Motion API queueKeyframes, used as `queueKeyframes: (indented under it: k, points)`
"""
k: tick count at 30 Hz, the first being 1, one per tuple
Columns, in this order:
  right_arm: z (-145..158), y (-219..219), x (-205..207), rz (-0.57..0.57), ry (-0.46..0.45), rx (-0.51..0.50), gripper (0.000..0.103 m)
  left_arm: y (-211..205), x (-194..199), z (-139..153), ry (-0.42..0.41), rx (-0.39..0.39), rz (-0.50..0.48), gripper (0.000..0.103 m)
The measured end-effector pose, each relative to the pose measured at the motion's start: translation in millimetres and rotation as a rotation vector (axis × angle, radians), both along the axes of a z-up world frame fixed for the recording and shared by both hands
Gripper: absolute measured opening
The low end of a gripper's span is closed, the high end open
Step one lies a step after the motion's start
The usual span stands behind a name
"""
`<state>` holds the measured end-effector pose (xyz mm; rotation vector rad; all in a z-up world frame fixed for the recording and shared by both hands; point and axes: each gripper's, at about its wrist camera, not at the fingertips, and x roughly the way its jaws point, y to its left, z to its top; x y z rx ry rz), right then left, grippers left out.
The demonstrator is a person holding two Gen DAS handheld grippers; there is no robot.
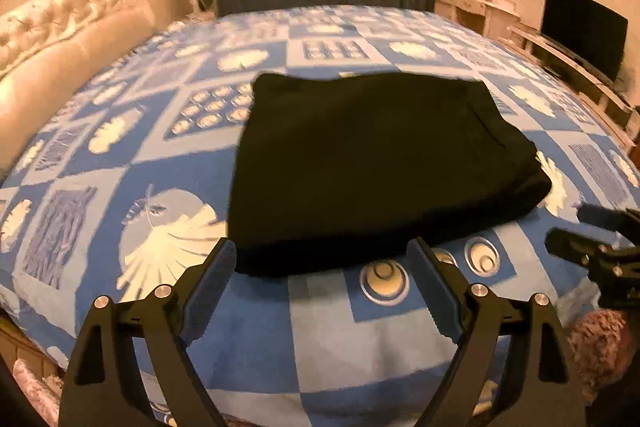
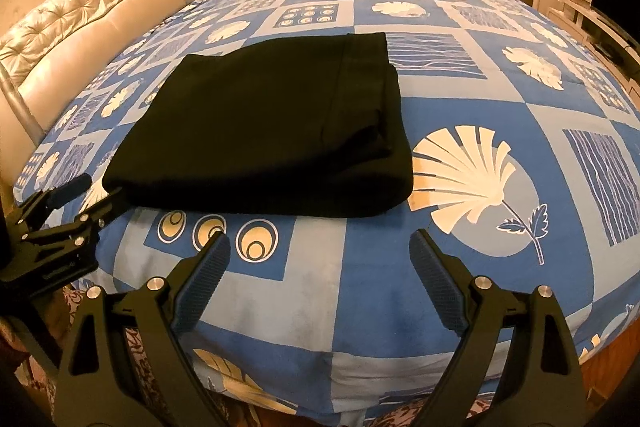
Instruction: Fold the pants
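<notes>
Your pants [image 2: 264, 123] already lie folded into a compact black rectangle on the blue-and-white patterned bedspread [image 2: 460, 115], near the edge of the bed closest to you — so the folding looks essentially finished. From the right wrist view you can see stacked layers along the right-hand side of the bundle and a rounded fold along the near edge; the top surface looks flat, with no leg trailing out.

Your left gripper [image 1: 322, 255] has its fingers spread wide and empty, its tips just at the near edge of the pants; whether they touch the cloth or only hover in front of it, you cannot tell from this angle. Your right gripper [image 2: 320, 247] is also spread apart and holds nothing, hanging over bare bedspread just short of the pants' near edge.

What is left, if anything, is small — perhaps a tidy of the right-hand side, where the layers look slightly uneven. The left wrist view is a little blurred, so the far edge of the bundle is hard to judge. Otherwise you can treat the fold as done.
</notes>
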<state>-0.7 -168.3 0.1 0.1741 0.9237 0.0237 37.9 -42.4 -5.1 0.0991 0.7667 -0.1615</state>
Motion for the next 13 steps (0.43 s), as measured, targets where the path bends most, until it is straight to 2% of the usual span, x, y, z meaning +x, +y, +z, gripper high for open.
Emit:
queueKeyframes:
  k: [1, 3, 4, 7, 9, 11, 13]
  points:
    - [-0.6, -1.0, 1.0, 0.0, 0.002, 0.0, 0.091, 1.1, -2.4, 2.4, -0.048, 0.012, 0.042, 0.086]
    - [-3.2, -1.7, 1.5, 0.0, 0.011, 0.005, 0.091, 2.5, -3.1, 7.4, -0.095, -0.005, 0.065, 0.086]
    - [-4.1, -3.2, 2.4, 0.0, 0.014, 0.011, 0.091, 2.6, -0.4, 8.9, -0.09, -0.015, 0.063, 0.086]
    - [-2.0, -9.1, 4.8, -0.003, 0.015, 0.025, 0.091, 9.3, 17.8, 13.7, 0.003, -0.07, 0.01, 0.086]
    - [5.4, -17.8, 9.7, -0.005, -0.003, 0.046, 0.091, 28.9, 35.5, 18.3, 0.04, -0.117, 0.015, 0.086]
    - [13.3, -34.0, 21.9, -0.026, -0.022, 0.064, 0.091, 51.1, 49.7, 22.7, 0.014, -0.139, 0.063, 0.086]
    - [17.4, -61.8, 46.0, -0.068, -0.039, 0.087, 0.1, 87.8, 78.7, 22.8, 0.002, -0.155, 0.143, 0.086]
